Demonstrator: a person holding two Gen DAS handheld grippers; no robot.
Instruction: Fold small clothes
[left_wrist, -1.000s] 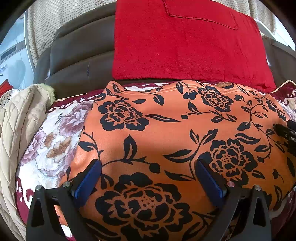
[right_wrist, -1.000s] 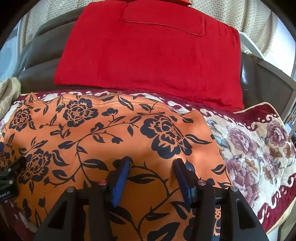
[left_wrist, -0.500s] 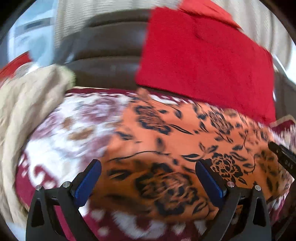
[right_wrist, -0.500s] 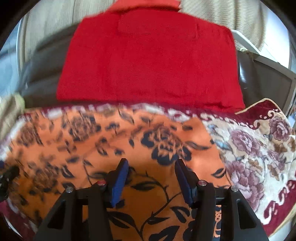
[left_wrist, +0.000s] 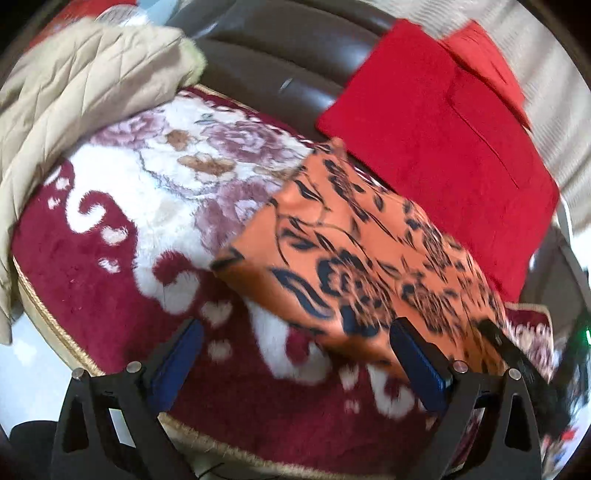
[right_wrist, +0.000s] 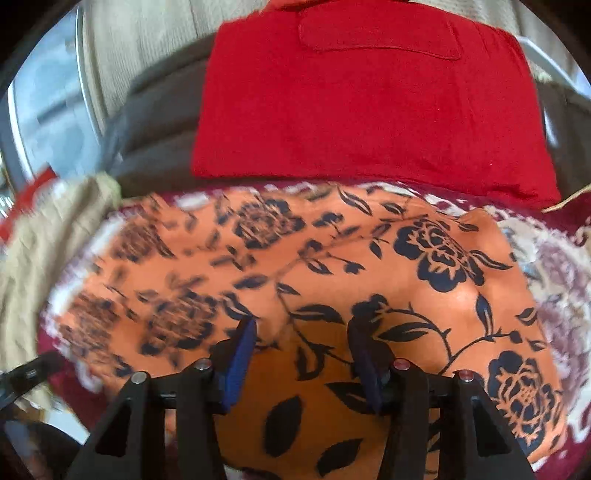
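Nearby, beige quilted jacket (left_wrist: 74, 92) heaped left of orange floral garment (right_wrist: 332, 266), red cushion (right_wrist: 369, 103) behind on plush flowered blanket (left_wrist: 129, 206); left gripper (left_wrist: 295, 362) jaws wide apart, empty; right gripper (right_wrist: 303, 354) jaws apart over garment, grip unclear

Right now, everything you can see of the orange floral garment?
The orange floral garment is a smooth, thin-looking orange fabric printed with dark navy roses, leaves and vines. It lies spread roughly flat, already a compact rectangle, on the plush maroon-and-white floral blanket, just in front of the red cloth. A few soft bumps show near its right side. The right hand-held gripper hangs over its near part, jaws apart, gripping nothing.
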